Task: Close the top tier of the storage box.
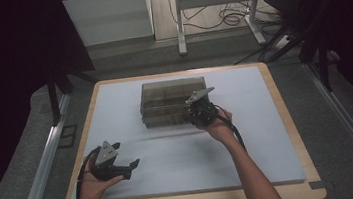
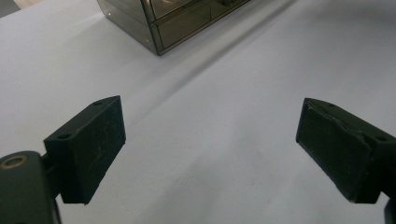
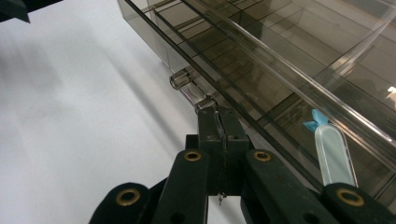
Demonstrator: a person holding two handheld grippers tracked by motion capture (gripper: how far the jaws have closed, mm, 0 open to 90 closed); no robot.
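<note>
right gripper (image 3: pixel 218 122) pinches drawer handle (image 3: pixel 187 80) | vial (image 3: pixel 332 156) seemingly inside drawer

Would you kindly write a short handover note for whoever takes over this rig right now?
Right gripper: jaws shut on the clear handle of a drawer in the smoky drawer box.
Left gripper: open, holding nothing, over the white mat near the front left.
A small vial with a blue tip lies inside the box.
Done: handle gripped.
Left: the drawer looks closed; probably pull it out next.
</note>
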